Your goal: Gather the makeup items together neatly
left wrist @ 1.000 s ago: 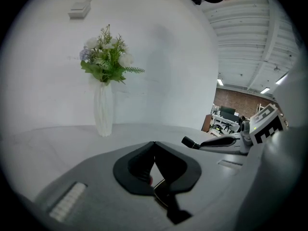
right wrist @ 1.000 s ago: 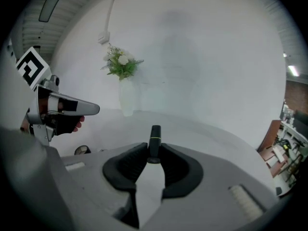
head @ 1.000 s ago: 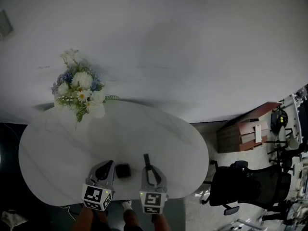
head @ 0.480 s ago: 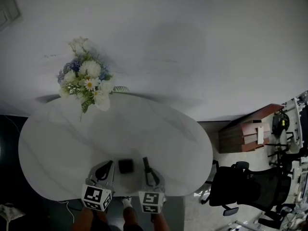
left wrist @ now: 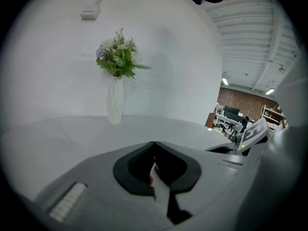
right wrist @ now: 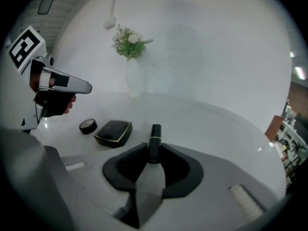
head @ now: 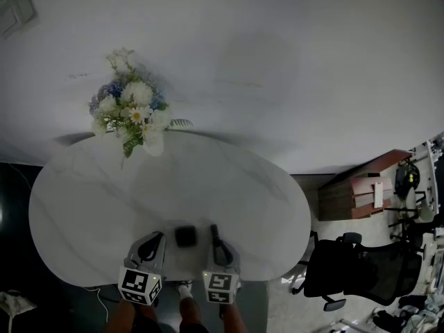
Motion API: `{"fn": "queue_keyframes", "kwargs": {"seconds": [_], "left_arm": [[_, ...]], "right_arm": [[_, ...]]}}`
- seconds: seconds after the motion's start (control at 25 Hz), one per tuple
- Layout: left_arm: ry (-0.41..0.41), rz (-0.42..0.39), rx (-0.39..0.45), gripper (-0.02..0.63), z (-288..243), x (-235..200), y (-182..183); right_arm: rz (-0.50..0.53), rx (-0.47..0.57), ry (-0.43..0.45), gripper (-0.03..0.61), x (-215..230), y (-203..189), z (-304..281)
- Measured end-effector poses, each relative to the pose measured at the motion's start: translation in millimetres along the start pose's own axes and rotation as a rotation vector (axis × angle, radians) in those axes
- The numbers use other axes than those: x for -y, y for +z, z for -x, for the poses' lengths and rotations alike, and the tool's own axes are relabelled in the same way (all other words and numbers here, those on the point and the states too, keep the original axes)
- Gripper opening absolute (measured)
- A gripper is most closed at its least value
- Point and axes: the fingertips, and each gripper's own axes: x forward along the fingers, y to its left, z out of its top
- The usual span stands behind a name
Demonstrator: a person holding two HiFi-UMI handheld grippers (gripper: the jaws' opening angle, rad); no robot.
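White oval table (head: 229, 193), plain white wall (head: 277, 61) behind; right tongs (right wrist: 154, 148) clamp black tube (right wrist: 155, 131); left tongs (left wrist: 154, 144) closed.

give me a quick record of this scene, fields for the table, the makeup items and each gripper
surface: white oval table
decor: vase of flowers at the table's far side
right gripper: fingers shut on a black tube that points away from it
left gripper: fingers together, nothing seen between them
loose items: black square compact and small round black pot, side by side on the table, left of the tube
spacing: compact and pot lie close but apart
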Motion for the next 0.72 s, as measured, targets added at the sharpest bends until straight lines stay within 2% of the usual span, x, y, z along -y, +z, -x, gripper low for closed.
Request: {"fn": "queue_keyframes", "kwargs": {"seconds": [0.2,0.28,0.44,0.72], "left_arm": [[0.001,0.0,0.009,0.011,4,-2,2],[0.002,-0.001,0.013,0.011,7,-2,4],[0.01,-0.007,0.027,0.011,13,-7,11],[0.043,-0.017,0.081,0.011,37,-21,41]], "right_arm": [[0.012,0.008,-0.026,0.098,-1,0,-1],[0.009,0.005,-0.026,0.138,-2,-1,-1],[-0.018,0.019,-0.035,0.149,2,6,1],[-0.037,0.142,-0.032,0.155,4,62,26]]}}
